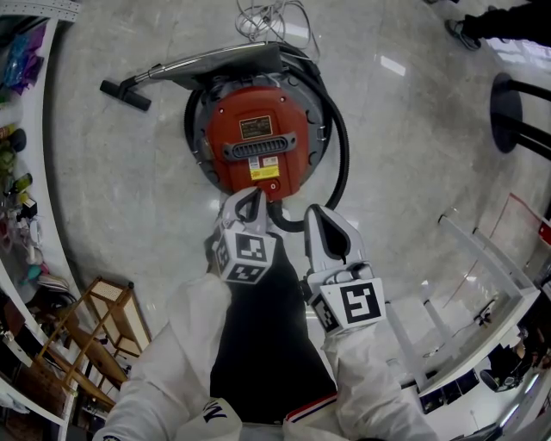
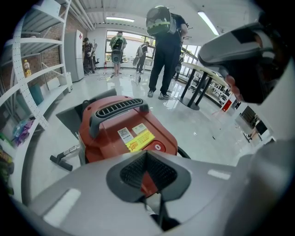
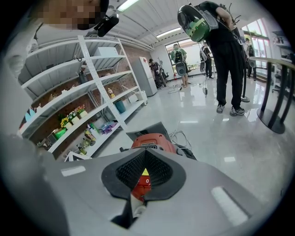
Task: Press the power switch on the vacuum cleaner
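My left gripper [image 1: 250,198] and right gripper [image 1: 315,217] are squeezed together, empty; the big vacuum cleaner [image 1: 258,142] looks heavy, so I'd just poke its hard power switch [image 1: 273,184].

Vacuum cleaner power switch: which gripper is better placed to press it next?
Left: the left gripper, jaws shut, sits right by the power switch on the vacuum cleaner; the right gripper hangs farther back.

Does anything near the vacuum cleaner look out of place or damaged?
Nothing looks damaged. The red vacuum cleaner stands upright. Only a white cord lies in a loose tangle on the floor beyond it.
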`<control>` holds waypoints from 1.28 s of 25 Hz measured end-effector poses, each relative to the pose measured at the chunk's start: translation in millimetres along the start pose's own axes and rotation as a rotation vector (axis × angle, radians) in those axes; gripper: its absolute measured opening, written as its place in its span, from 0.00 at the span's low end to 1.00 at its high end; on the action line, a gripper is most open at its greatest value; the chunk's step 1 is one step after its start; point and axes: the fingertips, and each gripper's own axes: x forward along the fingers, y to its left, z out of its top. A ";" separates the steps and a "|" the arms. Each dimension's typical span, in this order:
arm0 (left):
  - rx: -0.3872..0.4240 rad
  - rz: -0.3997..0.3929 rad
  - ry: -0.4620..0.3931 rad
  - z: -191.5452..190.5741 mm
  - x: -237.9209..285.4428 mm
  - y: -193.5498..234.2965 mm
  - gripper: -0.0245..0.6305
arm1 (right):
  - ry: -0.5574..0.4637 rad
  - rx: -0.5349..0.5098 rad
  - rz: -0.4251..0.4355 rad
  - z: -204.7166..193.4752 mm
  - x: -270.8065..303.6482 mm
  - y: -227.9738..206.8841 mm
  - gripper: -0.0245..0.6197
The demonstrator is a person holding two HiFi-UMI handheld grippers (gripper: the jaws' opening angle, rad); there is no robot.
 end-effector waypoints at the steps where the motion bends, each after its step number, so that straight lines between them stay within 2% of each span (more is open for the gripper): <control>1: -0.001 0.000 0.000 0.1 0.2 0.0 0.04 | 0.000 0.000 0.000 -0.3 0.1 0.0 0.04; 21: -0.021 0.003 0.017 -4.3 4.4 2.1 0.04 | 0.019 0.005 -0.006 -8.2 0.4 -2.2 0.04; 32: -0.065 0.028 0.009 -4.8 -1.3 10.1 0.04 | -0.023 -0.023 -0.015 7.2 -13.0 1.6 0.04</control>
